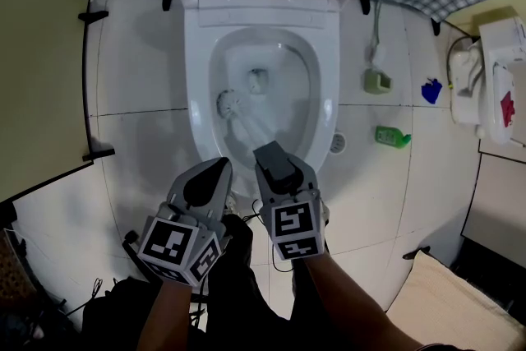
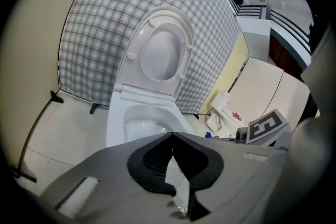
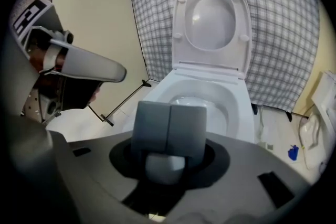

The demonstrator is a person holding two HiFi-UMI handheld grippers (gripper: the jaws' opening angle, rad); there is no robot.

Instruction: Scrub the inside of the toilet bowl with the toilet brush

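Observation:
The white toilet [image 1: 196, 99] stands with lid and seat raised, its bowl open. Inside the bowl at the left wall lies the toilet brush's round white head [image 1: 229, 102]. Its pale handle runs back, blurred, to my right gripper [image 1: 268, 150], which hangs over the bowl's near rim. In the right gripper view the grey jaws [image 3: 169, 113] are shut on the white handle end [image 3: 165, 165], with the bowl [image 3: 241, 107] beyond. My left gripper [image 1: 219, 168] hovers beside the right, just before the rim. Its black pads [image 2: 172, 136] meet with nothing between them.
A green bottle [image 1: 393, 136], a blue item [image 1: 431, 90] and a grey-green object [image 1: 378, 80] lie on the tiled floor right of the toilet. A white appliance [image 1: 481, 82] stands at the far right. A beige partition [image 1: 41, 70] closes the left side.

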